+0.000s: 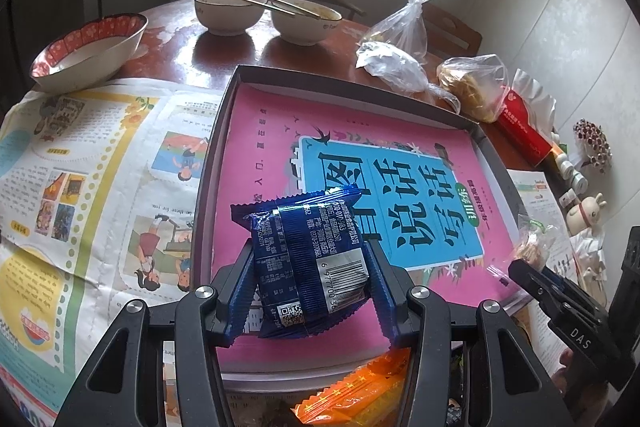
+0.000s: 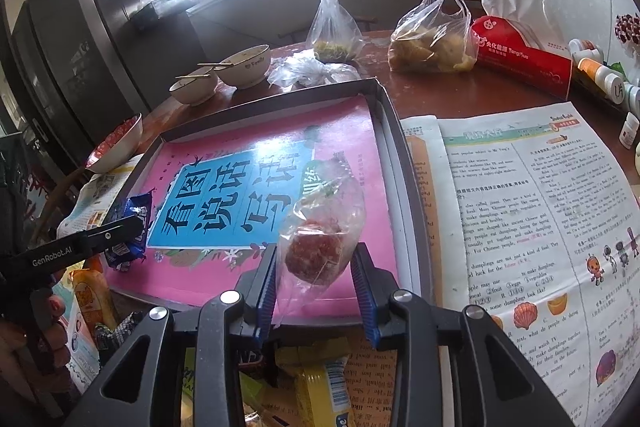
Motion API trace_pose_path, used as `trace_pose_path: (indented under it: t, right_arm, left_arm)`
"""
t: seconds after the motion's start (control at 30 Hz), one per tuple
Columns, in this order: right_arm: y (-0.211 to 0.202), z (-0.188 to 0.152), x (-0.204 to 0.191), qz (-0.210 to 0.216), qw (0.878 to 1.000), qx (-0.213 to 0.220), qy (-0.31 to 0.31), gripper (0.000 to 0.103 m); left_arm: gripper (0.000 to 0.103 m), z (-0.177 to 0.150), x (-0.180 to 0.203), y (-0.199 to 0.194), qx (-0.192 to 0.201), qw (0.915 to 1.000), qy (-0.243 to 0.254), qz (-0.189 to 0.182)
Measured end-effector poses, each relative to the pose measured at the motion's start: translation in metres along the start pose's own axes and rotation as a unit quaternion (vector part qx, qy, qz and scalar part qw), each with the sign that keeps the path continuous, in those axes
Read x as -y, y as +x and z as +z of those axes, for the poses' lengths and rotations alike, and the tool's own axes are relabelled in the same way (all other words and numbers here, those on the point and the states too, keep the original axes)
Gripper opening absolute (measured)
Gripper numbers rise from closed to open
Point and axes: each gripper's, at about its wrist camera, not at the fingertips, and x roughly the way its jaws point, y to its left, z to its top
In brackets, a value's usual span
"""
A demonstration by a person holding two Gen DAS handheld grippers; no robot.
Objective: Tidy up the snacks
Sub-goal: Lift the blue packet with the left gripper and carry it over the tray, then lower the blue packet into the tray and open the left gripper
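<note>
My left gripper [image 1: 310, 259] is shut on a dark blue snack packet [image 1: 308, 259], barcode side up, held over the near left part of a shallow dark tray [image 1: 224, 107] lined with a pink book cover. My right gripper [image 2: 316, 267] is shut on a clear-wrapped round reddish snack [image 2: 316, 255], held above the tray's [image 2: 390, 115] near right corner. The right gripper [image 1: 520, 271] and its clear snack [image 1: 534, 247] show at the right edge of the left wrist view. The left gripper [image 2: 128, 223] with the blue packet [image 2: 132, 227] appears at the left of the right wrist view.
Loose snacks lie below the tray's near edge: an orange packet [image 1: 360, 395] and a yellow one [image 2: 324, 391]. Newspaper [image 1: 80, 187] covers the table on both sides. Bowls with chopsticks [image 1: 228, 11], plastic food bags [image 2: 436, 39], a red tissue box [image 2: 524, 55] and small bottles [image 2: 600, 71] stand behind.
</note>
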Motion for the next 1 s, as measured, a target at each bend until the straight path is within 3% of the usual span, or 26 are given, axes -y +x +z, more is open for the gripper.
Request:
trace_pose_path:
  t: [1.0]
  right_arm:
    - [-0.031,-0.004,0.001,0.006,0.999,0.031,0.002,0.057]
  left_arm:
    - [0.054,-0.006,-0.002,-0.009,-0.004,1.0,-0.007,-0.006]
